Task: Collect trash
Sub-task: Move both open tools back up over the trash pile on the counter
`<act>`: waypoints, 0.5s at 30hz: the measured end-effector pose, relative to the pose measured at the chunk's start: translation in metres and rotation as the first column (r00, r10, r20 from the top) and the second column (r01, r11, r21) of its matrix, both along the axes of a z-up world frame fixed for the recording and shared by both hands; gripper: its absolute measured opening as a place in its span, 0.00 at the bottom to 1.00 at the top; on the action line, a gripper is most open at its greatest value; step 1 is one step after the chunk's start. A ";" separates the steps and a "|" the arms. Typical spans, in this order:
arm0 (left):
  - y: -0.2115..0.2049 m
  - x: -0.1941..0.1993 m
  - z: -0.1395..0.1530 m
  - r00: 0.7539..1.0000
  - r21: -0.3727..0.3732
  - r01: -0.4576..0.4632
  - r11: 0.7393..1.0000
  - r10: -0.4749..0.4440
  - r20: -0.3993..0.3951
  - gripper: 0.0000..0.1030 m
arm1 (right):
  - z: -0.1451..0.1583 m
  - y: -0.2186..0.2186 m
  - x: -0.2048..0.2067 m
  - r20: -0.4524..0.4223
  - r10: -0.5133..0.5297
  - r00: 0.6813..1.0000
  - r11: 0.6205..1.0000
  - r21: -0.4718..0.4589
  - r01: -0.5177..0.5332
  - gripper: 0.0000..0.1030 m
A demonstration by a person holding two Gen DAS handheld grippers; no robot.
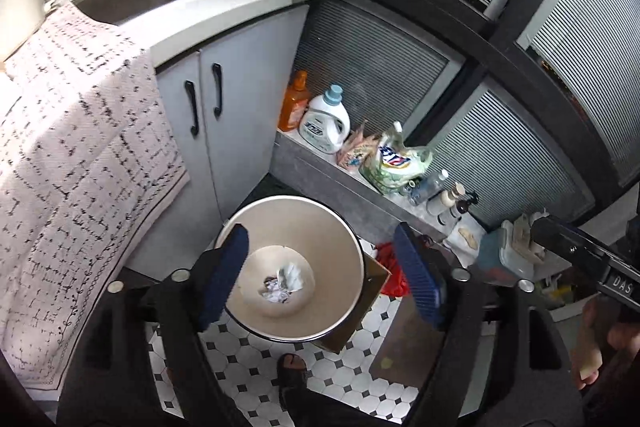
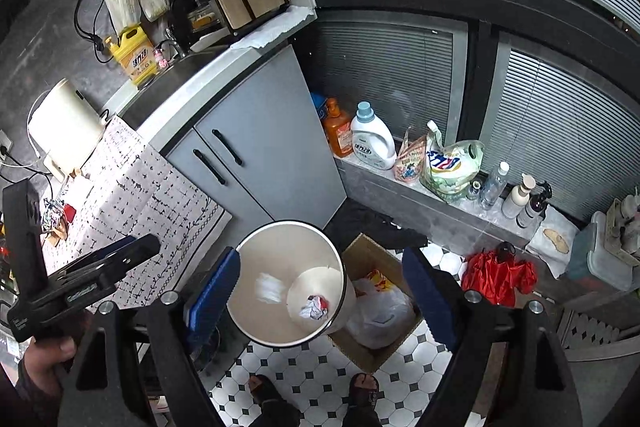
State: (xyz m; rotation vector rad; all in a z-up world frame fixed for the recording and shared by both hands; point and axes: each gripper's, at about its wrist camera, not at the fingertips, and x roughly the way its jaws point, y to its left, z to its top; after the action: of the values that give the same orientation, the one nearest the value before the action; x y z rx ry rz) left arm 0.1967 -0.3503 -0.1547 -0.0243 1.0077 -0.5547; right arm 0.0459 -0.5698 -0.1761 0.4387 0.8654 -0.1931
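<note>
A round cream trash bin stands on the tiled floor beside the sink cabinet. Crumpled paper trash lies at its bottom. My left gripper is open and empty, held above the bin's mouth. In the right wrist view the bin holds the same crumpled trash, and a white piece shows blurred inside the bin. My right gripper is open and empty above the bin. A few wrappers lie on the patterned cloth on the counter at left.
A cardboard box with a plastic bag stands right of the bin. A red bag lies on the floor. Detergent bottles line the window ledge. The grey cabinet and sink stand behind. My feet are on the tiles.
</note>
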 end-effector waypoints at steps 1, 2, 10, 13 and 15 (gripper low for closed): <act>0.003 0.000 0.001 1.000 0.003 -0.010 1.000 0.010 0.002 0.77 | 0.001 0.001 0.002 0.006 0.006 1.000 1.000 -0.003 -0.006 0.82; 0.008 0.000 0.004 1.000 0.005 -0.025 1.000 0.025 0.006 0.79 | 0.001 0.003 0.005 0.011 0.015 1.000 1.000 -0.004 -0.015 0.83; 0.057 -0.005 0.029 0.983 0.017 -0.168 0.986 0.166 0.075 0.87 | 0.017 0.027 0.036 0.081 0.136 0.987 0.990 0.010 -0.138 0.89; 0.077 -0.008 0.040 0.968 0.015 -0.231 0.973 0.228 0.100 0.88 | 0.027 0.043 0.049 0.111 0.191 0.975 0.981 0.000 -0.192 0.92; 0.093 -0.012 0.047 0.954 0.015 -0.279 0.960 0.275 0.118 0.89 | 0.033 0.056 0.059 0.134 0.233 0.963 0.972 -0.003 -0.234 0.92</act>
State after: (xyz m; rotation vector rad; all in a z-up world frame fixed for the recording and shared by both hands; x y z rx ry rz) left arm 0.1842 -0.2575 -0.1073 -0.1036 0.8817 -0.2800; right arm 0.1045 -0.5139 -0.1429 0.3542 0.7793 0.0594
